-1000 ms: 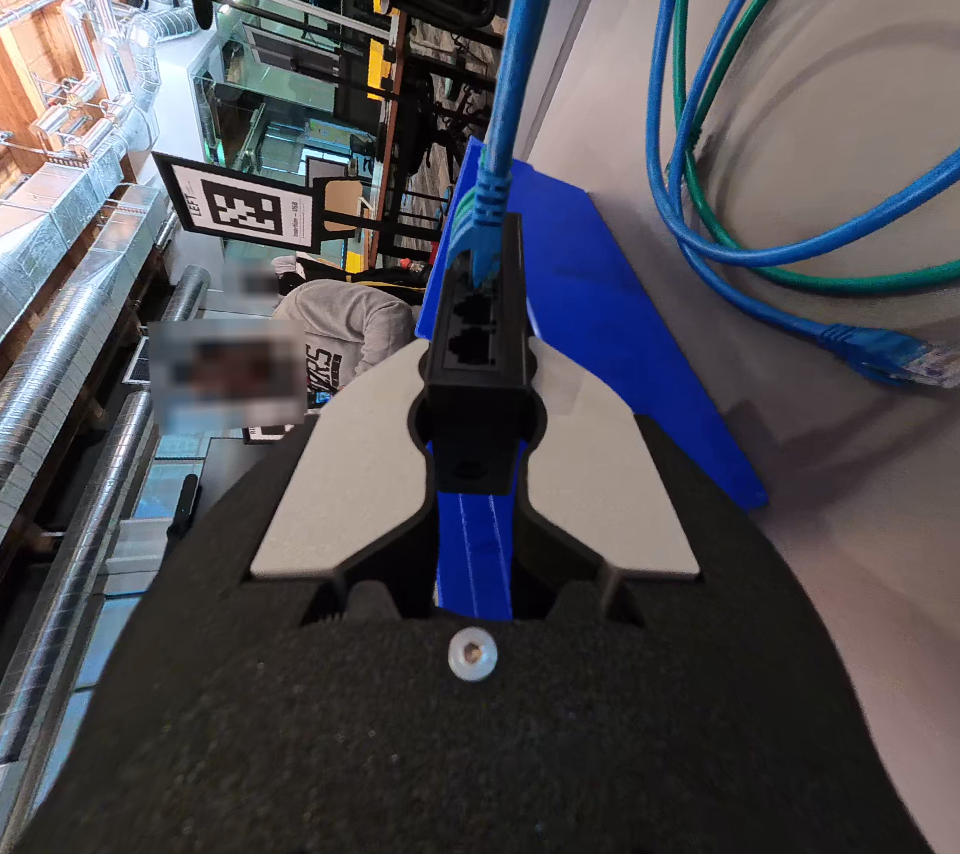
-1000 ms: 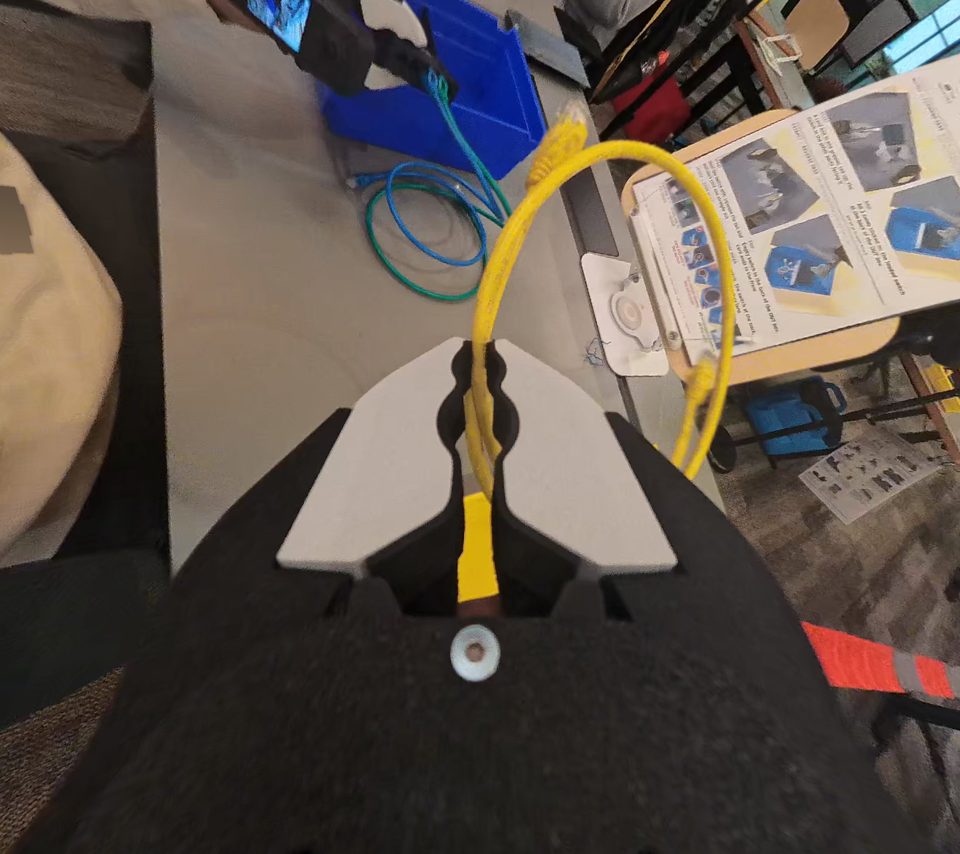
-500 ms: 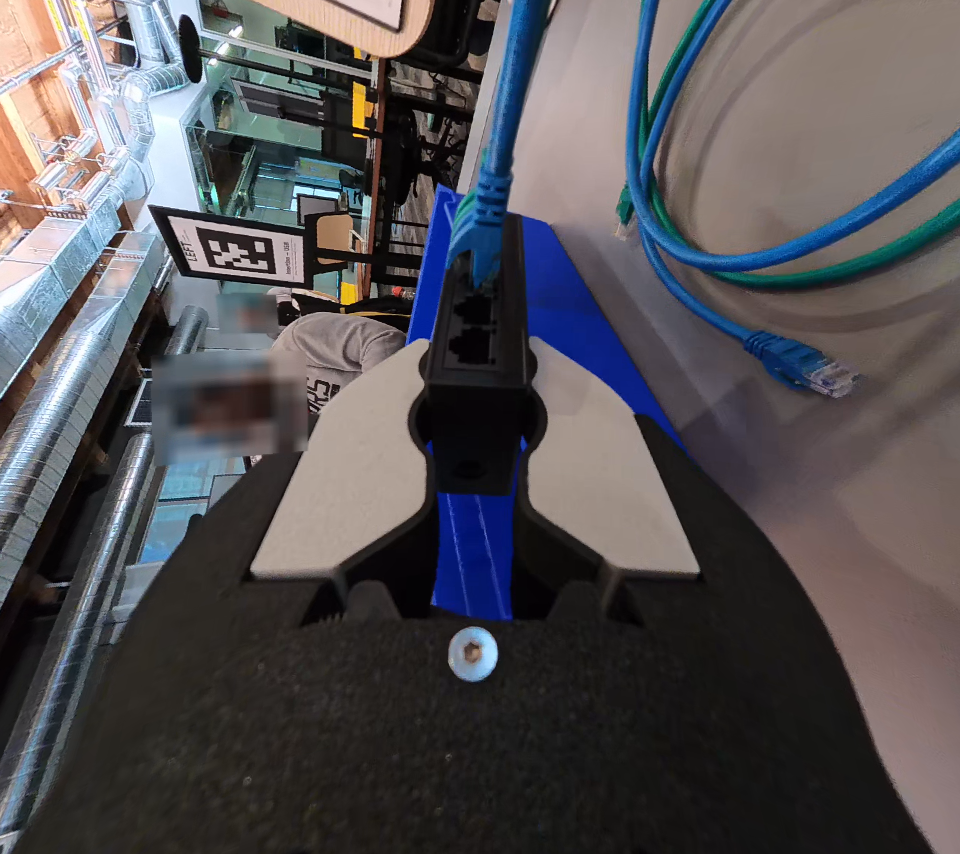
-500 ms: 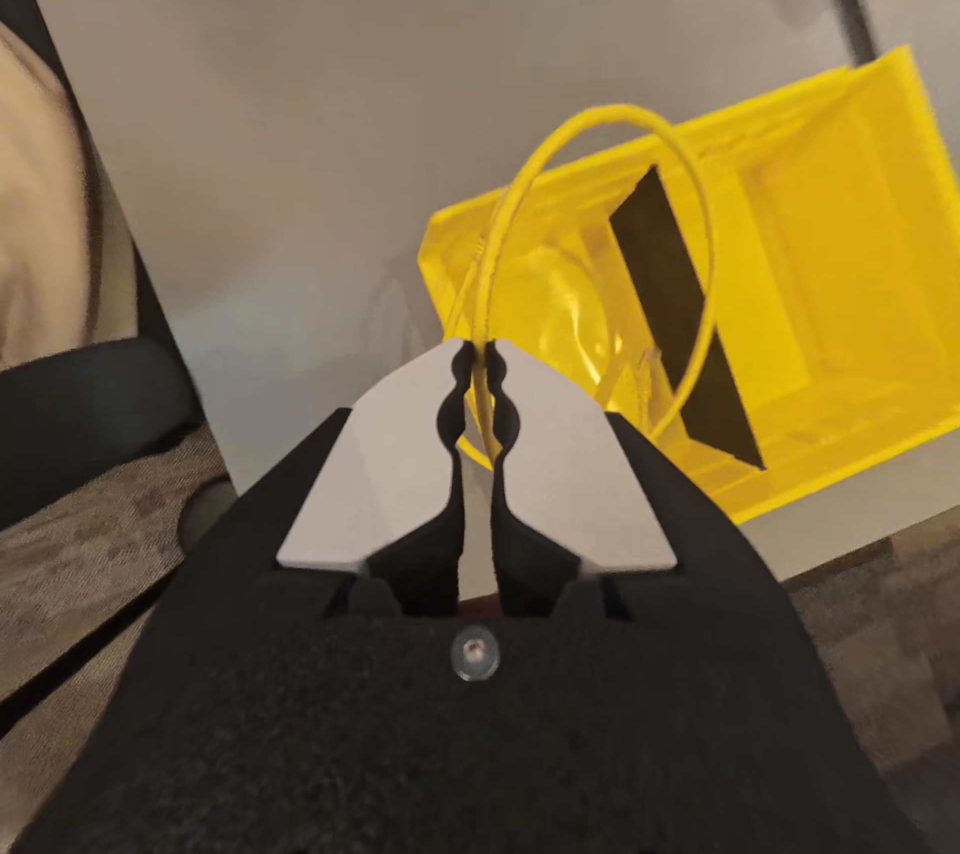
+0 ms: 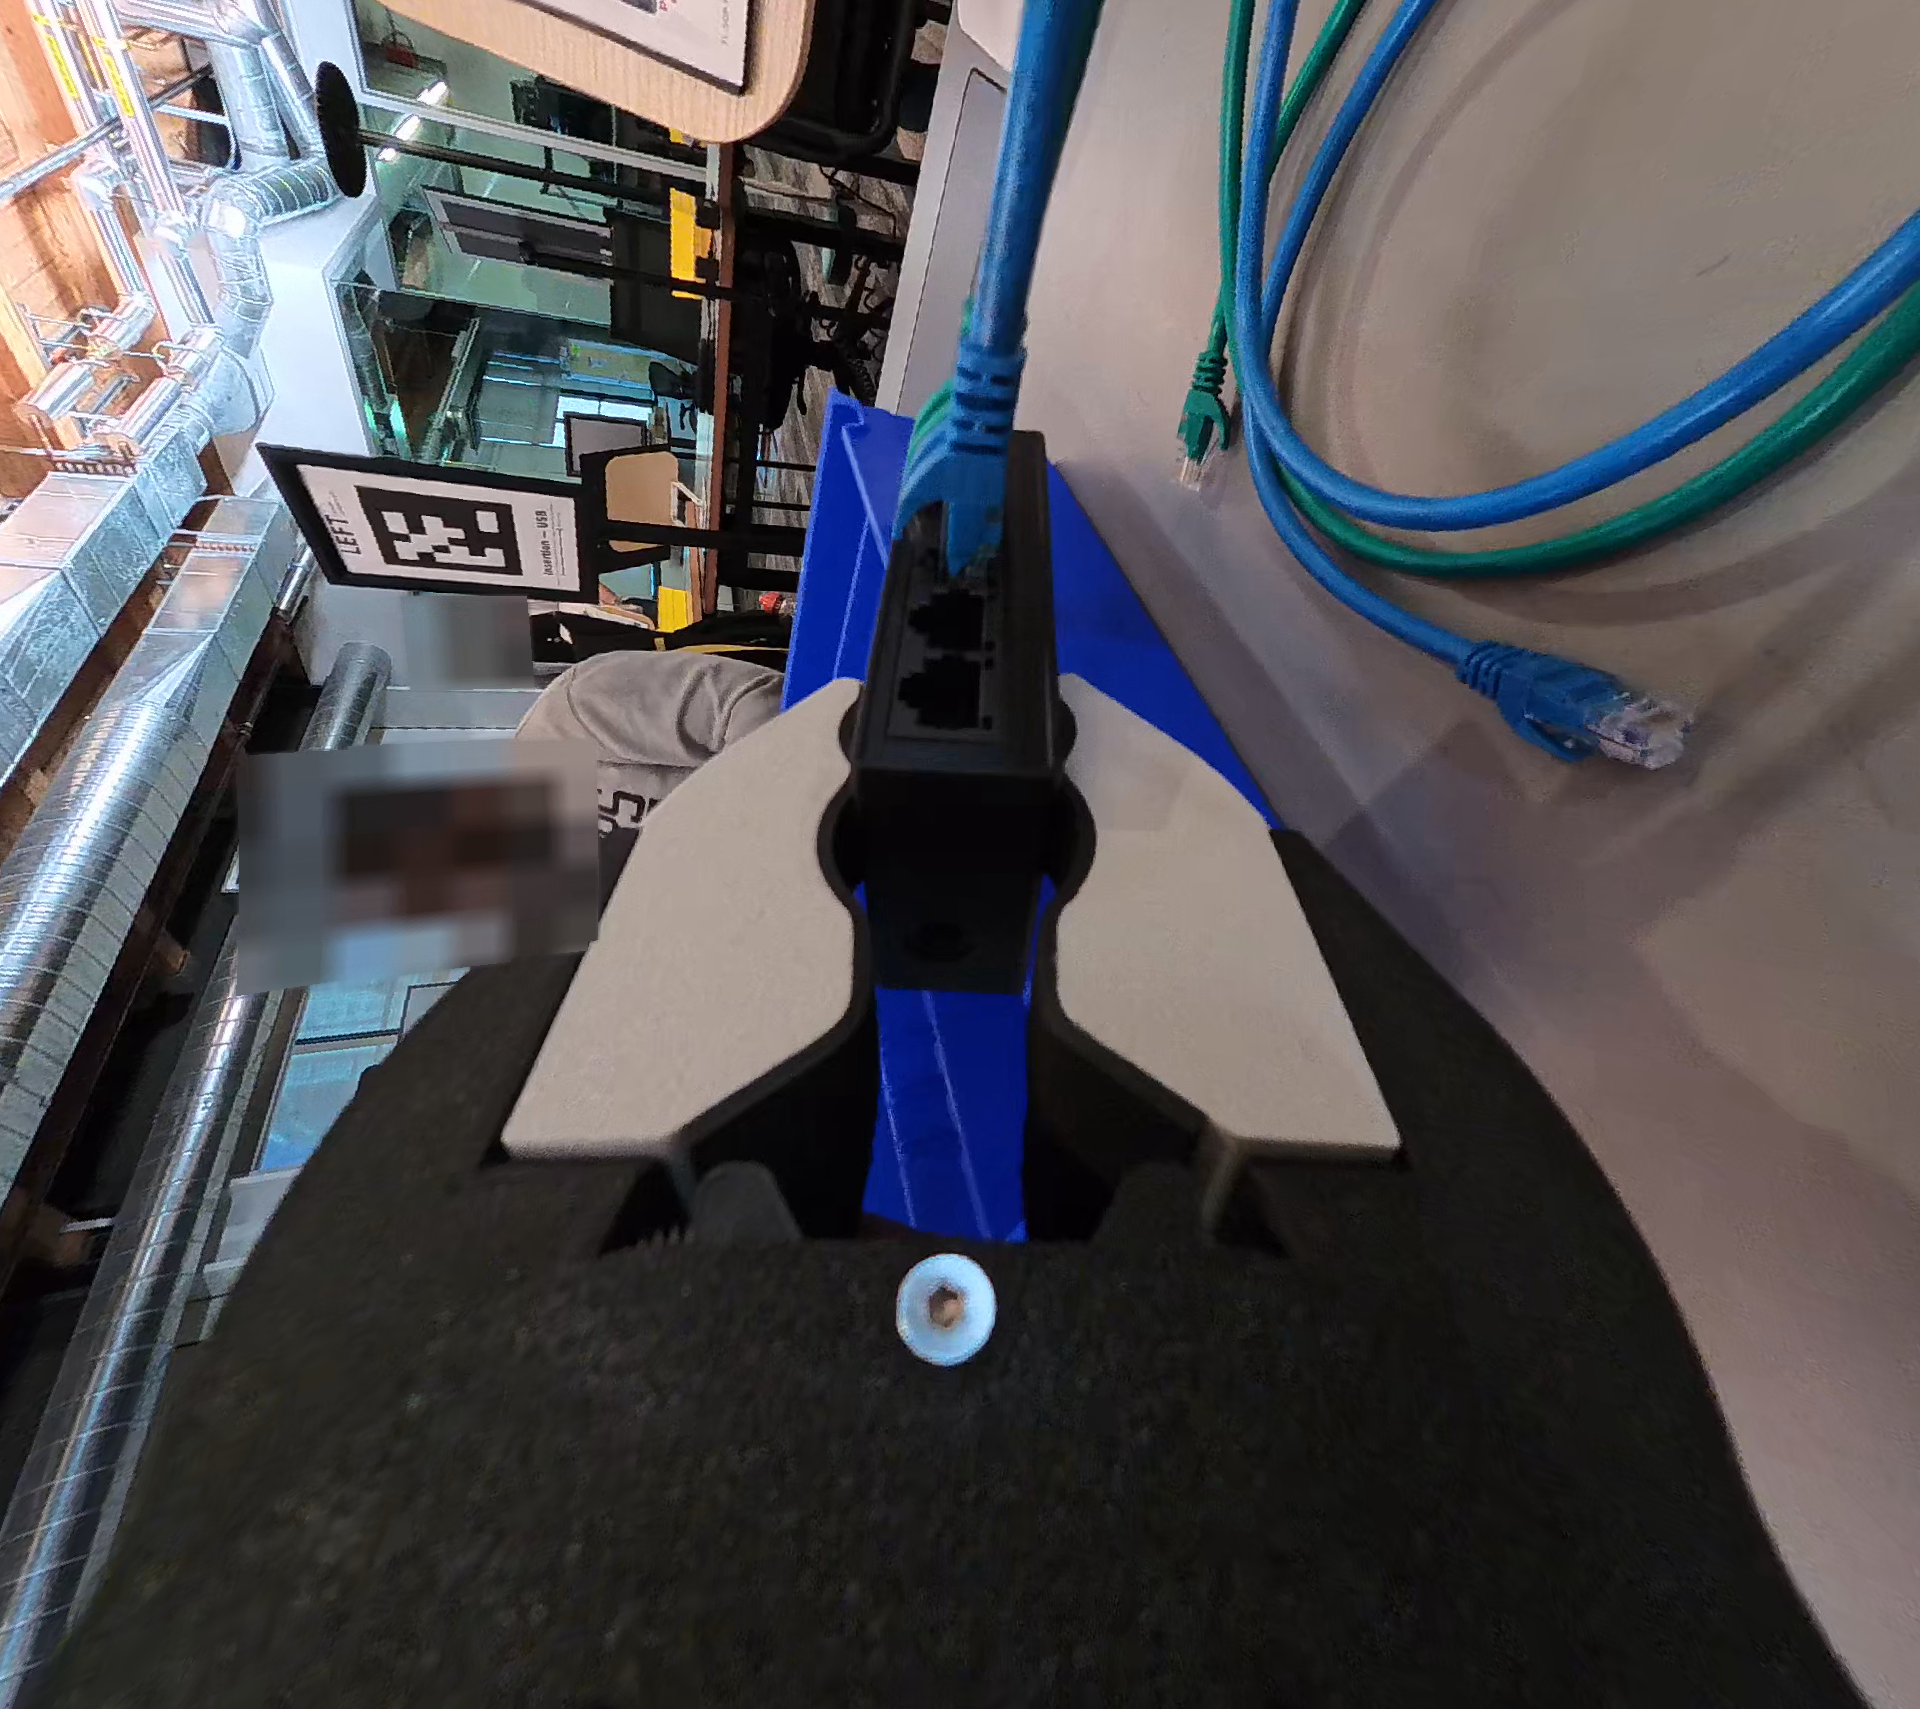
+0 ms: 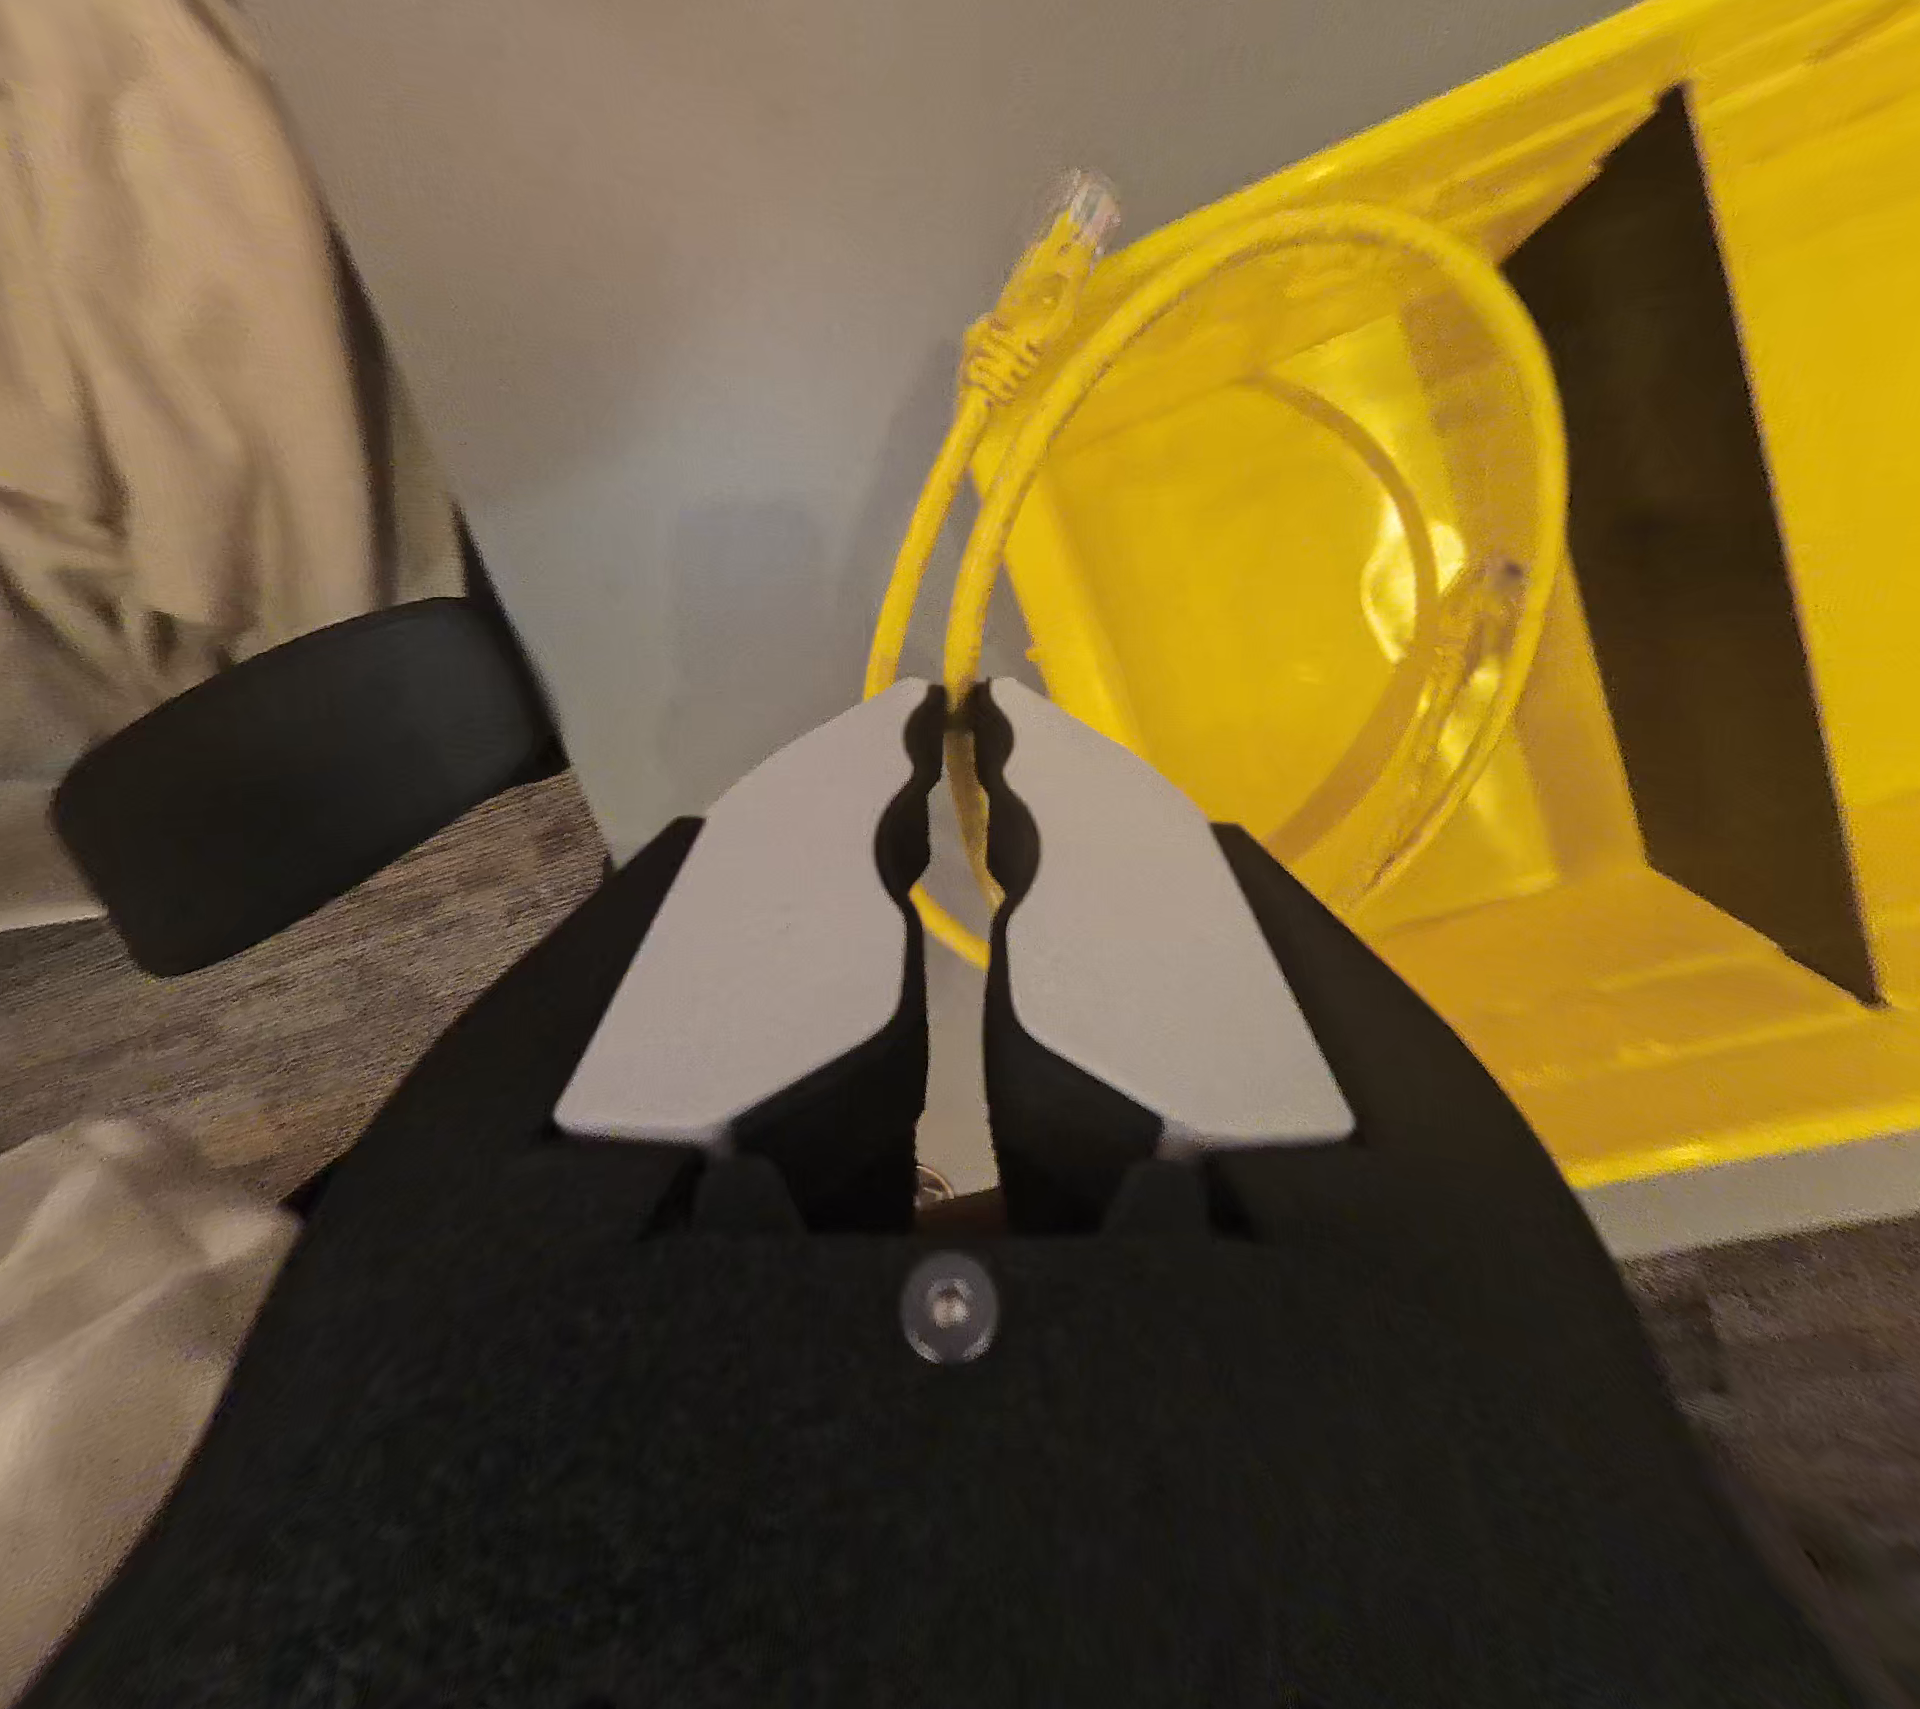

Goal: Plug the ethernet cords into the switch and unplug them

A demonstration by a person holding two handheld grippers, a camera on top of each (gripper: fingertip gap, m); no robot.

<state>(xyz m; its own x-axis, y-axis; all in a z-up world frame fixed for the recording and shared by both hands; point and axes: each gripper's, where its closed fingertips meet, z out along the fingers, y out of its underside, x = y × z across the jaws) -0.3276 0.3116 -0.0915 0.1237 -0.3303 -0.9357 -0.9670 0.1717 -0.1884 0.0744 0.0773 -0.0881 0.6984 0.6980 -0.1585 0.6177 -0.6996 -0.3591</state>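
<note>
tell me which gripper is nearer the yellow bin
Right. The right gripper, shut on the yellow cord, sits right at the yellow bin. The left gripper clamps the black switch by the blue bin; no yellow bin shows there.

Your blue cord ran off the top edge, so you could not see its far part. Behind its plug, the green cord showed only a sliver, and whether it sat in the switch was hidden. In the right wrist view, motion blur smeared the beige sleeve, and the yellow bin was cut by the right edge.
</note>
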